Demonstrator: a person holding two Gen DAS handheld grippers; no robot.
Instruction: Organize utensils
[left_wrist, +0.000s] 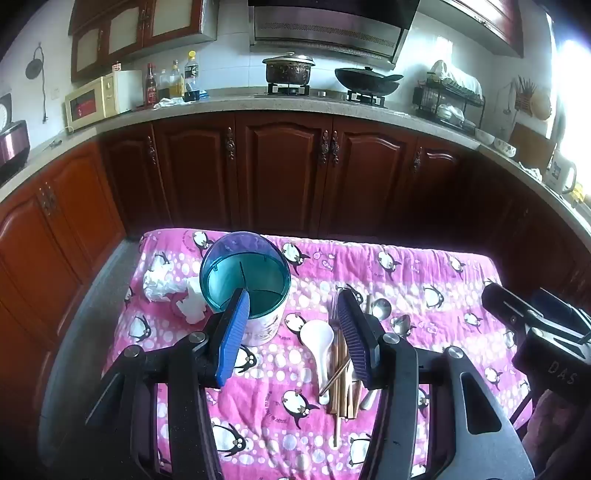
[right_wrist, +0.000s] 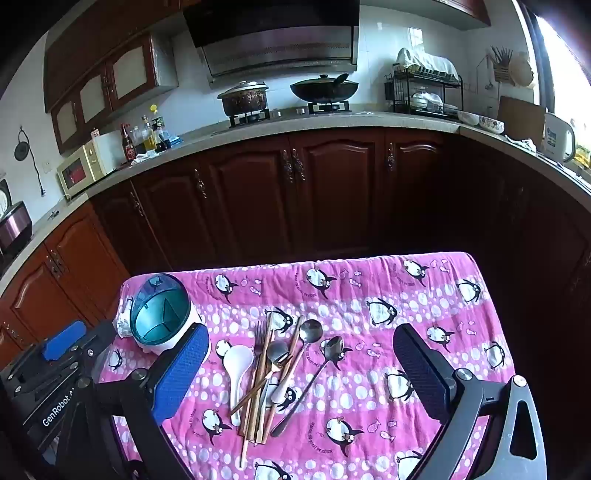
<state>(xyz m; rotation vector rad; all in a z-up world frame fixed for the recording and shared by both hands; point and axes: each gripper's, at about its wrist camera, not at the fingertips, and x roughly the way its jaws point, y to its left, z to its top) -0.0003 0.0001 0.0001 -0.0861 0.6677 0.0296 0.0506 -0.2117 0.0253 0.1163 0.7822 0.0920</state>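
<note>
We are at the very start of sorting: nothing is in the holder yet, as far as we can see into it. Our left tool (left_wrist: 291, 332) hangs above the surface (right_wrist: 424, 288), its jaws spread wide and holding nothing; the left pad (left_wrist: 232, 332) overlaps the near rim of the utensil holder (left_wrist: 245, 284) in our view, the right one sits over the top of the pile. Our right tool (right_wrist: 303, 373) is also wide open and empty, framing the utensils from above.

The utensils lie in a loose heap on the pink penguin cloth (right_wrist: 369, 424), just right of the holder: a white ladle-shaped spoon (right_wrist: 236, 373), a fork (right_wrist: 260, 332), several wooden chopsticks (right_wrist: 255, 398) crossing one another, and metal spoons (right_wrist: 312, 330) toward the far side. The holder stands upright with teal dividers inside; how many compartments it has we cannot quite tell from here. Crumpled tissue (left_wrist: 162, 284) lies just beside it.

The next move, we judge, calls for picking a single piece at the edge of the heap, likely the white spoon or the outlying long-handled spoon (right_wrist: 332, 349), since the crossed chopsticks would drag their neighbours. The jaws must narrow a lot before closing on such thin handles.
</note>
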